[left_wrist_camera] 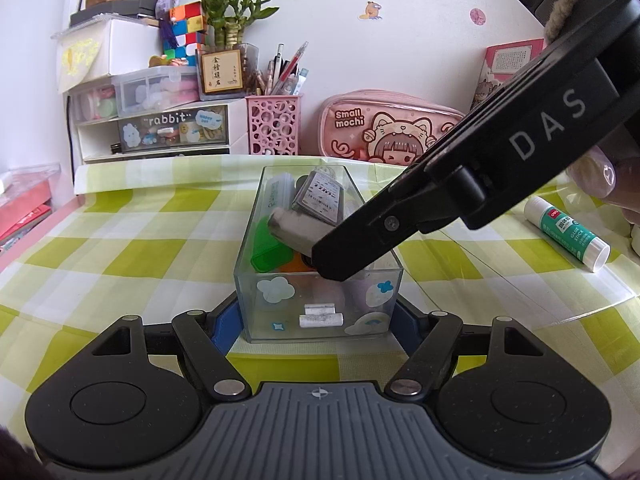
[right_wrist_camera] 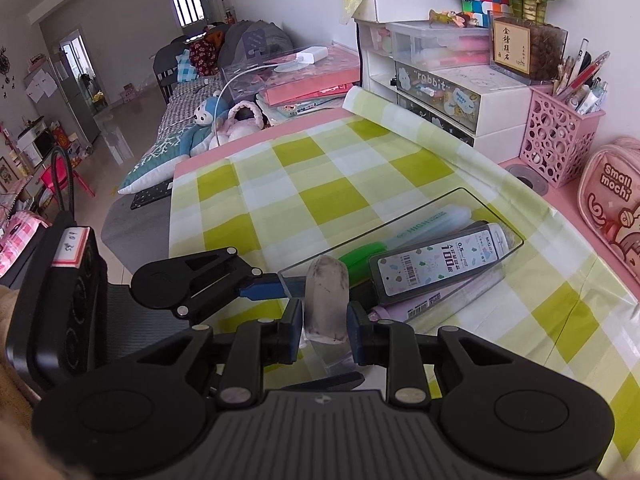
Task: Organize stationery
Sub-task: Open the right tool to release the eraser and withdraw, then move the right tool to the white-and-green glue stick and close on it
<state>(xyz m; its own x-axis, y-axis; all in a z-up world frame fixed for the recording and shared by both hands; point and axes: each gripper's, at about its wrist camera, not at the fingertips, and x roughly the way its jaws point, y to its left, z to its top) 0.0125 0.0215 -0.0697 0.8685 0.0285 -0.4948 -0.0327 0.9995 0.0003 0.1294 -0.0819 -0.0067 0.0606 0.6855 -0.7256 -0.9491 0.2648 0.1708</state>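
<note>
We see a grey, smudged eraser (right_wrist_camera: 326,300) clamped between the two fingers of the right gripper (right_wrist_camera: 325,326), its long axis running forward along the fingers and its rounded end pointing away from the wrist, toward the far end of the clear box (left_wrist_camera: 256,280). In the left wrist view the eraser (left_wrist_camera: 290,230) hangs tilted over the near half of the box, above a green item (left_wrist_camera: 272,250). Deeper in the box lie a black lead case (right_wrist_camera: 436,266) and a pale highlighter (right_wrist_camera: 432,222), both lengthwise along the box. The left gripper (left_wrist_camera: 318,322) holds the near end of the box, its blue fingers (left_wrist_camera: 228,326) spread wide and set against the two side walls. The box stands on a green-and-white checked cloth (left_wrist_camera: 132,240). A glue stick (left_wrist_camera: 568,232) lies on the cloth to the right, well apart from the box. Behind, along the wall, stand a pink pen holder (left_wrist_camera: 273,124) and a pink pencil case (left_wrist_camera: 384,128).
</note>
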